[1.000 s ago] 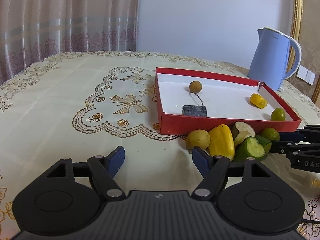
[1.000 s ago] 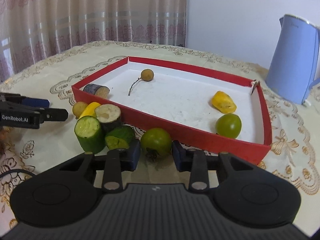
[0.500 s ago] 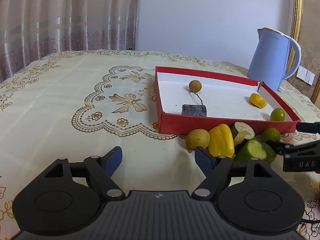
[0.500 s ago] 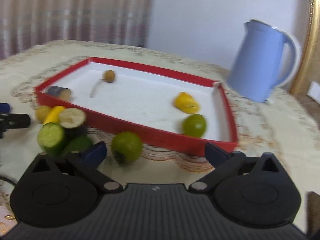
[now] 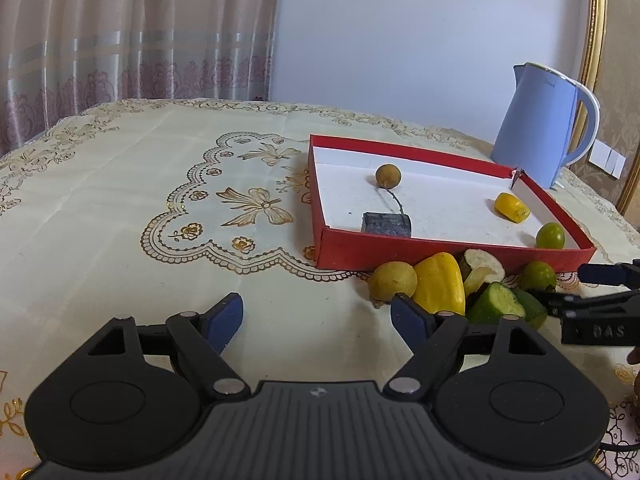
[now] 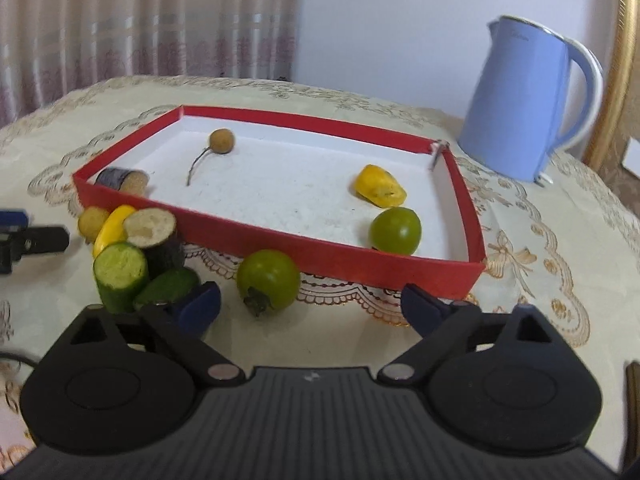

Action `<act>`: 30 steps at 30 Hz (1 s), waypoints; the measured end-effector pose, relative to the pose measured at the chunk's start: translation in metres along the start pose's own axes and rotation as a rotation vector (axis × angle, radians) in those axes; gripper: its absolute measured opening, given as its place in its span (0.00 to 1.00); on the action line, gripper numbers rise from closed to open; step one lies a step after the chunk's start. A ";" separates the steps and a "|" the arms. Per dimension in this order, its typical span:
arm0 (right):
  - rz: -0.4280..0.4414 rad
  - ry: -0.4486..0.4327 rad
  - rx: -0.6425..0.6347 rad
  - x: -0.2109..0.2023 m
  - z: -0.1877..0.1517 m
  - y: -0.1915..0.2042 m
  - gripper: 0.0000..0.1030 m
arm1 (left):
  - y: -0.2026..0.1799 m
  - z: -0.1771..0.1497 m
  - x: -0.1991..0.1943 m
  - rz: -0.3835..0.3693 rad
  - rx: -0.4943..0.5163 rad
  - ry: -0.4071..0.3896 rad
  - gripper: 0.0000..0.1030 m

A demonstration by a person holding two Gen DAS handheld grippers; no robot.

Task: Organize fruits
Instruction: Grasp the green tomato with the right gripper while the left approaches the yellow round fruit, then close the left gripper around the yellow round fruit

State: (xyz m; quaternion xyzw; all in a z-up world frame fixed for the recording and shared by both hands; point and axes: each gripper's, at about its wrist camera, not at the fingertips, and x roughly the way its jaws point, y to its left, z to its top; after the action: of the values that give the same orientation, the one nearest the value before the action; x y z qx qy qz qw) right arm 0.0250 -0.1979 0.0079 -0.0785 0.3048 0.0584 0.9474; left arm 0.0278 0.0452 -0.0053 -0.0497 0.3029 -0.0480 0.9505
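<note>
A red tray holds a brown longan, a dark eggplant piece, a yellow piece and a green tomato. In front of its near wall lie a small yellowish fruit, a yellow pepper, an eggplant slice, a cucumber piece and a second green tomato. My right gripper has its jaws wide and closing; this tomato sits just ahead between them, untouched. My left gripper stands open over bare cloth, left of the pile.
A blue kettle stands behind the tray's far right corner. An embroidered cream tablecloth covers the table, and curtains hang behind it. Each gripper shows at the edge of the other's view.
My right gripper, shut on the green tomato a second ago, has let it go and spread its jaws; its view swung right and partly back. The left jaws widened slightly.
</note>
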 end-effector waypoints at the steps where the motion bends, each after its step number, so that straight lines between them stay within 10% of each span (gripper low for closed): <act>1: 0.001 -0.003 -0.001 0.000 0.001 0.002 0.80 | 0.000 0.000 0.000 -0.002 -0.002 -0.001 0.79; 5: 0.110 -0.008 0.012 -0.001 -0.001 0.007 0.30 | 0.002 0.000 -0.001 -0.009 -0.011 -0.001 0.79; 16: 0.079 -0.039 -0.003 -0.009 -0.006 -0.002 0.30 | -0.003 0.001 0.000 -0.021 0.020 0.004 0.79; 30: 0.130 -0.035 0.080 -0.007 -0.011 -0.020 0.31 | -0.039 0.018 0.016 -0.010 0.107 0.033 0.45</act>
State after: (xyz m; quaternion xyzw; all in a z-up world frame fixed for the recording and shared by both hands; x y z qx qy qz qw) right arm 0.0165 -0.2195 0.0052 -0.0197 0.2948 0.1089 0.9491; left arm 0.0492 0.0061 0.0047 0.0007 0.3151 -0.0699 0.9465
